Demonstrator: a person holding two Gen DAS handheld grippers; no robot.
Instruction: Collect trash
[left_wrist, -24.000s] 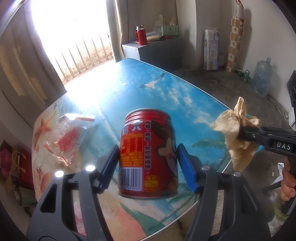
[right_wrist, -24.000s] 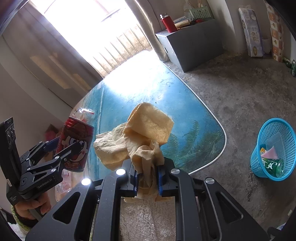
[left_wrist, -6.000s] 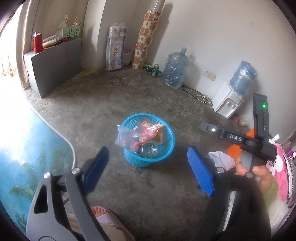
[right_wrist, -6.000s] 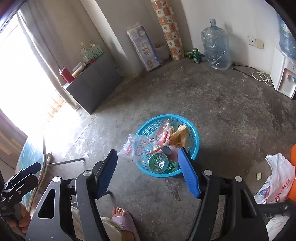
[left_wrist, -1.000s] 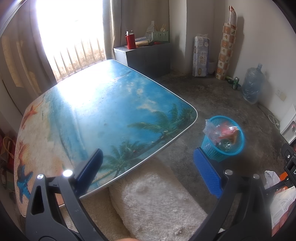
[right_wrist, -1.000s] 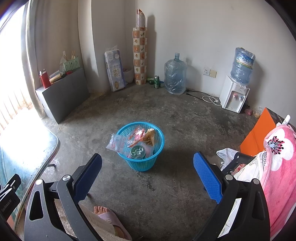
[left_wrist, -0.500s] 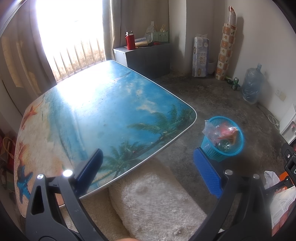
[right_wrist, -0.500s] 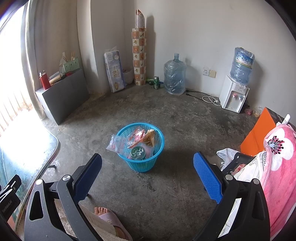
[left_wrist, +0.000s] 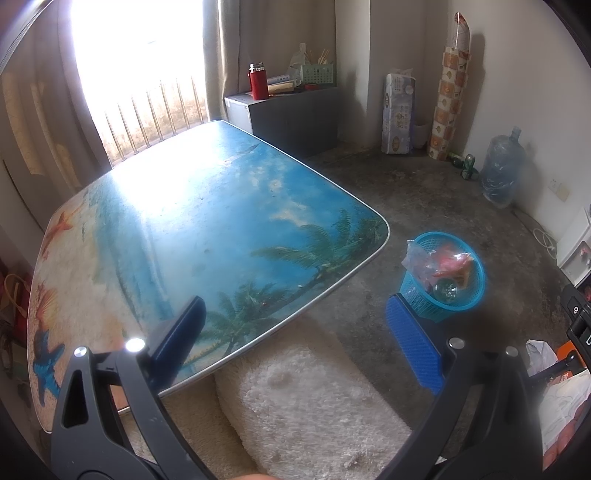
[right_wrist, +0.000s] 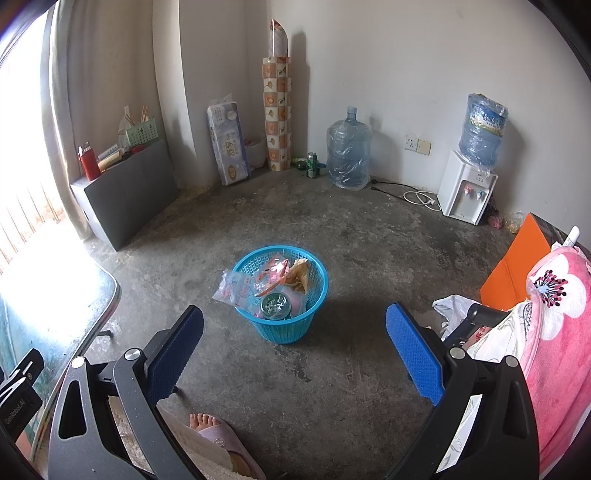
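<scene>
Blue basket (right_wrist: 286, 325) upright, seemingly full; both claws spread.

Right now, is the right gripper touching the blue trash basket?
Apart. The right wrist view shows the right gripper open, bare concrete floor visible between its pads and the blue trash basket.

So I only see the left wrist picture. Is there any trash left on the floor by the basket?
Observer: None by the blue basket; a clear bag just hangs over its rim.
Child: What's behind it by the wall?
Observer: A white water dispenser with a bottle on top.
Child: Is the other gripper holding anything?
Observer: No, the right gripper is open and empty.
</scene>
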